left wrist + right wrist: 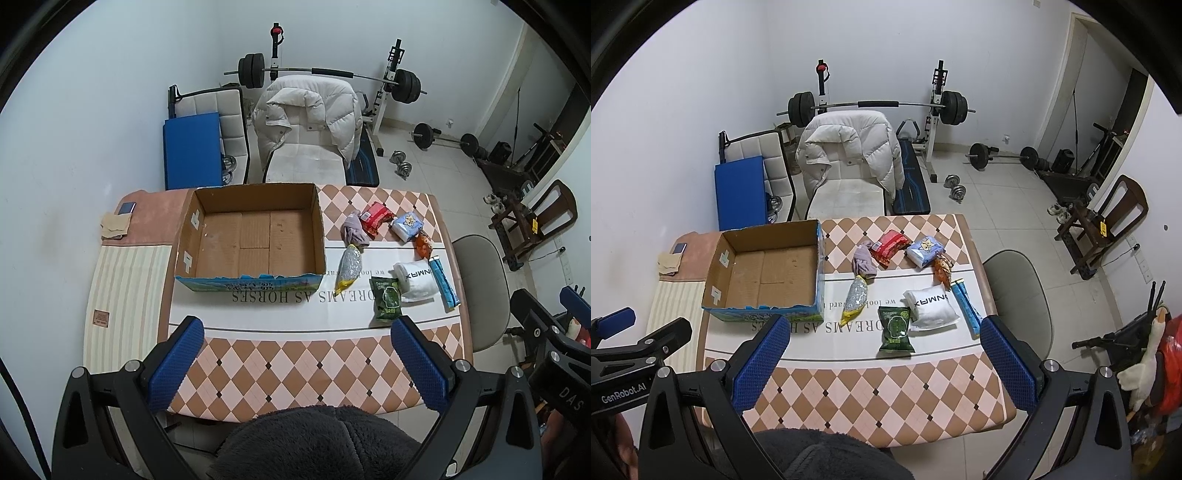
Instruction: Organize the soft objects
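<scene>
An empty cardboard box (255, 236) (768, 273) sits at the table's left-middle. To its right lie soft items: a green packet (386, 300) (895, 329), a white pouch (415, 281) (932, 306), a silver-yellow bag (349, 268) (855, 300), a purple cloth (354, 229) (863, 260), a red packet (376, 217) (889, 246), a light blue packet (406, 226) (925, 251), an orange packet (423, 245) (942, 272) and a blue strip (445, 281) (967, 306). My left gripper (297, 365) and right gripper (884, 365) are both open and empty above the table's near edge.
The table (295, 369) has a checkered cover. A phone (127, 208) and a folded cloth (116, 225) lie at its far left. A chair with a white jacket (308, 122) stands behind, a grey chair (1019, 295) to the right. Weights lie on the floor.
</scene>
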`<state>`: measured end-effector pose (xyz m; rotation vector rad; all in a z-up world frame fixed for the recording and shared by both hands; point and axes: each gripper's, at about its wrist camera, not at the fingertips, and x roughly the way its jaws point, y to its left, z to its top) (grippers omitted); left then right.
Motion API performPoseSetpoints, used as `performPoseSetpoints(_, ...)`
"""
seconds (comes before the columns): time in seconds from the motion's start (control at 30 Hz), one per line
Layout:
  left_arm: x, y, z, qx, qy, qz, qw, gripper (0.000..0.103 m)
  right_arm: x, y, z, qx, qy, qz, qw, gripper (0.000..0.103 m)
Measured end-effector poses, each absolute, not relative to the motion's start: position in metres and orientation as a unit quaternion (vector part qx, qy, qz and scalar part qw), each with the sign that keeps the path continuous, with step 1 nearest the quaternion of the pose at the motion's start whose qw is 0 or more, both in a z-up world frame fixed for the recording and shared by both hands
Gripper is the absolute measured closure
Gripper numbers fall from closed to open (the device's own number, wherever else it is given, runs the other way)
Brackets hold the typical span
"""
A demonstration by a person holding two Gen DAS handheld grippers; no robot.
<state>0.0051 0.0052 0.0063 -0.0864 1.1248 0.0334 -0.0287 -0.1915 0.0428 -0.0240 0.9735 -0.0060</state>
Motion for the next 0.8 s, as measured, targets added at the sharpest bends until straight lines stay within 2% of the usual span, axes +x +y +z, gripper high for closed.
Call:
performPoseSetpoints(0.5,0.006,0.01,0.001,-0.041,0.536,0.018,0.843,0.0,-0.019,-0.181,0.044,-0.009,0.47,0.009,0.883,0.0)
performPoseSetpoints(0.7,0.015,0.01,-0.021,-0.044,0.547,0.011,0.836,0.0,-0.008,-0.194,0.027,0.014,0.476,0.013,0.879,0.0)
performPoseSetpoints(0.8,0.035,-0.001,-0.042,-0.045,0.553,-0.005,0.832,0.0,0.011,-0.221,0.001,0.023,0.492,-0.006,0.87,0.0)
